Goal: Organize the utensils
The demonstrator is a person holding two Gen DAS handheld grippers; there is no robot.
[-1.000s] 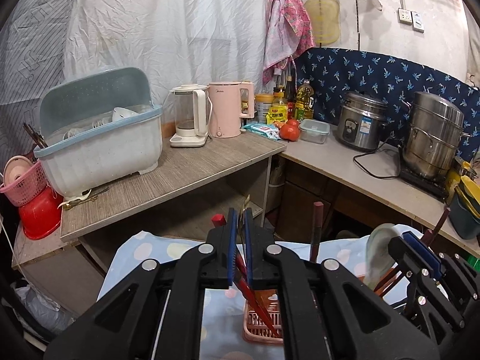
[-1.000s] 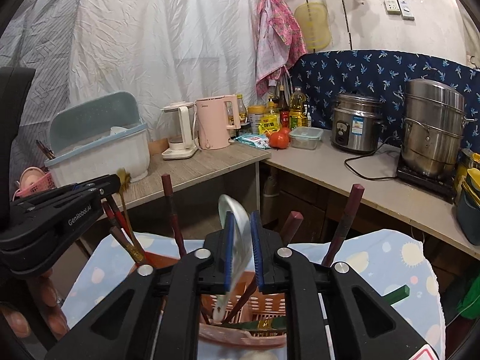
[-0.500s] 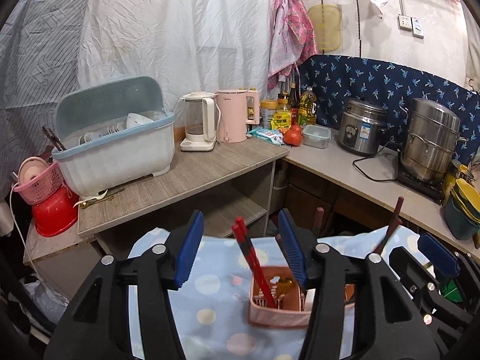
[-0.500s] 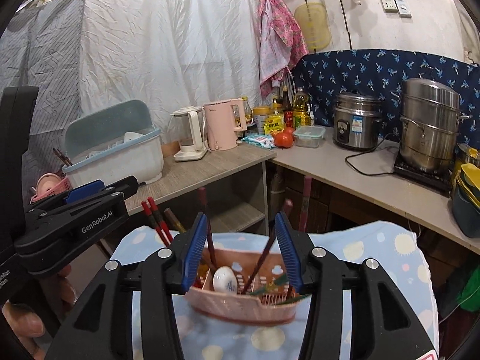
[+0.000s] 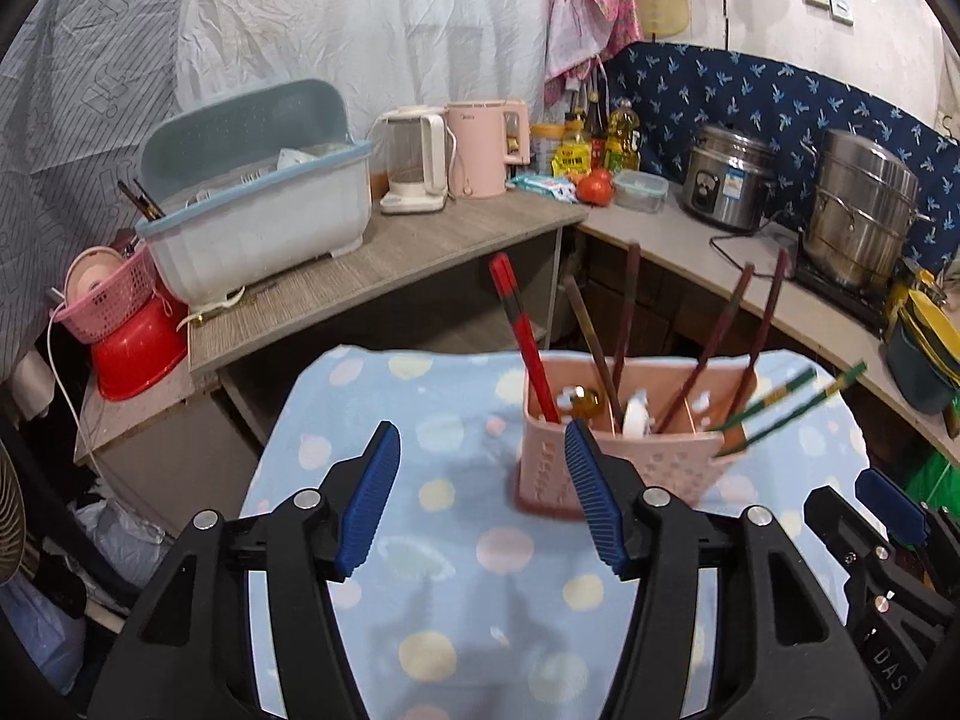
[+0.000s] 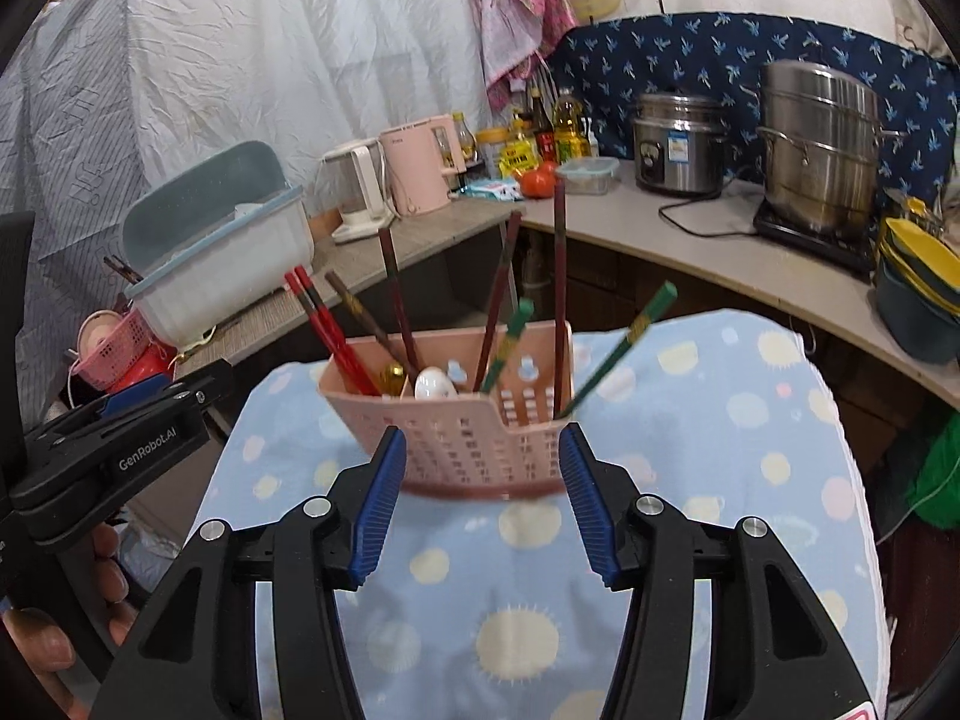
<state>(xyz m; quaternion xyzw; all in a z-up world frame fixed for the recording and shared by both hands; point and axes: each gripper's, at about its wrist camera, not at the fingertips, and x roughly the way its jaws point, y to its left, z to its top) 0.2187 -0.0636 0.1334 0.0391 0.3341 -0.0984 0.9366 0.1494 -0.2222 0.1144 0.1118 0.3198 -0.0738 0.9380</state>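
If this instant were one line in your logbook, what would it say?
left gripper: open, empty | right gripper: open, empty | pink utensil basket: on dotted cloth, holds chopsticks, spoon

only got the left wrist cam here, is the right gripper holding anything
Observer: No. The right gripper is open, with nothing between its fingers.
Operator: where's it pointing
Observer: Straight at the pink basket; the near wall lies just beyond its fingertips.
Operator: does it see my left gripper
Observer: Yes, the left gripper shows at its left edge, with the person's hand below it.
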